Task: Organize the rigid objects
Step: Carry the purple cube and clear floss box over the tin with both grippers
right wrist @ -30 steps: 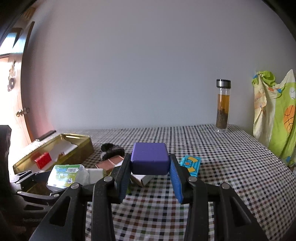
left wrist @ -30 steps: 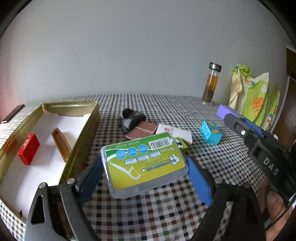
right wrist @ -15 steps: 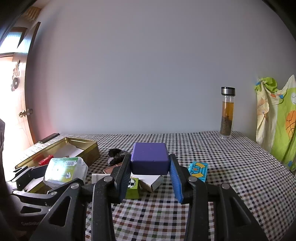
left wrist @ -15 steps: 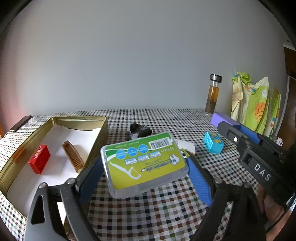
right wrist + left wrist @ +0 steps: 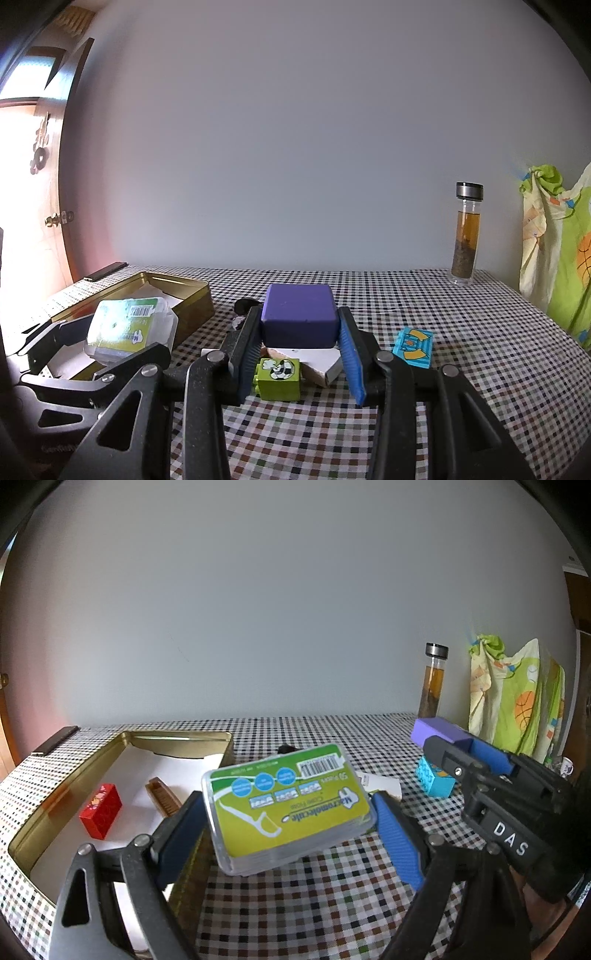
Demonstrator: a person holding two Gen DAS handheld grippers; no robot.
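Note:
My left gripper [image 5: 288, 812] is shut on a clear floss-pick box with a green label [image 5: 288, 805], held above the checked table by the right edge of the open gold tin [image 5: 177, 736]. The tin holds a red block [image 5: 100, 811] and a brown comb [image 5: 162, 801]. My right gripper [image 5: 300, 328] is shut on a purple block [image 5: 300, 314], held above the table. It also shows in the left wrist view [image 5: 439, 733]. Below it lie a green soccer block [image 5: 279, 378], a white box [image 5: 319, 363], a cyan block [image 5: 413, 347] and a dark object [image 5: 243, 305].
A glass bottle of amber liquid [image 5: 467, 232] stands at the table's back right. A green and yellow cloth [image 5: 557, 251] hangs at the right. A dark flat object [image 5: 105, 271] lies at the back left beyond the tin [image 5: 173, 286]. A door is at the far left.
Both grippers have risen and pulled back with their loads. The left one has moved toward the tin, so that more of its inside shows.

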